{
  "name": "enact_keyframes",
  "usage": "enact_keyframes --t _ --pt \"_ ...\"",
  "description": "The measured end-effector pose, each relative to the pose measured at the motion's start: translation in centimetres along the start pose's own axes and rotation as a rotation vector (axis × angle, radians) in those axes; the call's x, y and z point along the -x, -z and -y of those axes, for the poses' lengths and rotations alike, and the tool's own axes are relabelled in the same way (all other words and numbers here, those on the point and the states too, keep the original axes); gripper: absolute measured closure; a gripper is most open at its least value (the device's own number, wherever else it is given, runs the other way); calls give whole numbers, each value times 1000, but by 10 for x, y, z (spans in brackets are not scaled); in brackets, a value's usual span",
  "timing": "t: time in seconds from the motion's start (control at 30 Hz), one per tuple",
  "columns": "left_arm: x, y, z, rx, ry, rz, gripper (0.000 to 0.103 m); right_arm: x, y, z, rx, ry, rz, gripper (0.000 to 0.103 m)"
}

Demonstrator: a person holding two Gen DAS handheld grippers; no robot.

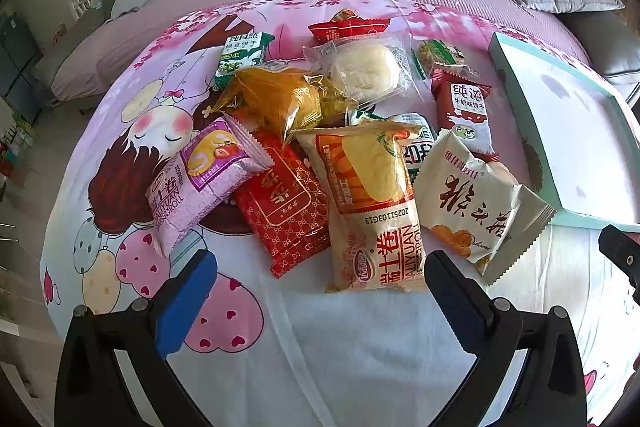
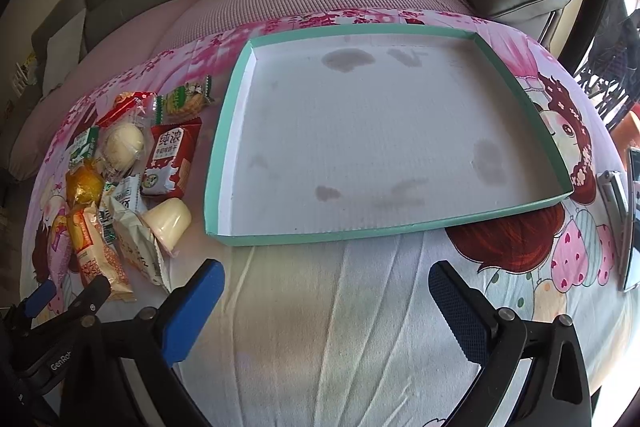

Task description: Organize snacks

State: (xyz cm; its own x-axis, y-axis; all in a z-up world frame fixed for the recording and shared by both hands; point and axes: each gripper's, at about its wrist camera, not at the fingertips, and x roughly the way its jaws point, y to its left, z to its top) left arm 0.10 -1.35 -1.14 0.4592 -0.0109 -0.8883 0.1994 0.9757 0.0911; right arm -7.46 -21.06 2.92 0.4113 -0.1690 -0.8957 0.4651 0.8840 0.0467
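Both grippers are held spread wide with nothing pinched. The left gripper (image 1: 320, 291) is hovered just short of the snack pile, with an orange Swiss roll pack (image 1: 374, 211) lying nearest between its blue pads, flanked by a red patterned packet (image 1: 286, 211) and a cream pastry bag (image 1: 476, 203). The right gripper (image 2: 326, 303) is parked over bare cartoon bedsheet (image 2: 320, 347), just in front of the teal-rimmed box lid (image 2: 218, 163).

Looks like the very start: the lid is completely empty, only grey stains on its white floor. All snacks are still heaped beside it on the sheet. Next, a first pack probably needs to be closed on, lifted over the low rim, and laid flat inside. Crinkly wrappers could slip, so a mid-body grip seems safest.
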Motion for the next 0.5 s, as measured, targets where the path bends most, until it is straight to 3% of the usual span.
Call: enact_keyframes --t 0.5 --pt "0 0 0 2 -1 -1 0 0 0 1 0 1 -1 0"
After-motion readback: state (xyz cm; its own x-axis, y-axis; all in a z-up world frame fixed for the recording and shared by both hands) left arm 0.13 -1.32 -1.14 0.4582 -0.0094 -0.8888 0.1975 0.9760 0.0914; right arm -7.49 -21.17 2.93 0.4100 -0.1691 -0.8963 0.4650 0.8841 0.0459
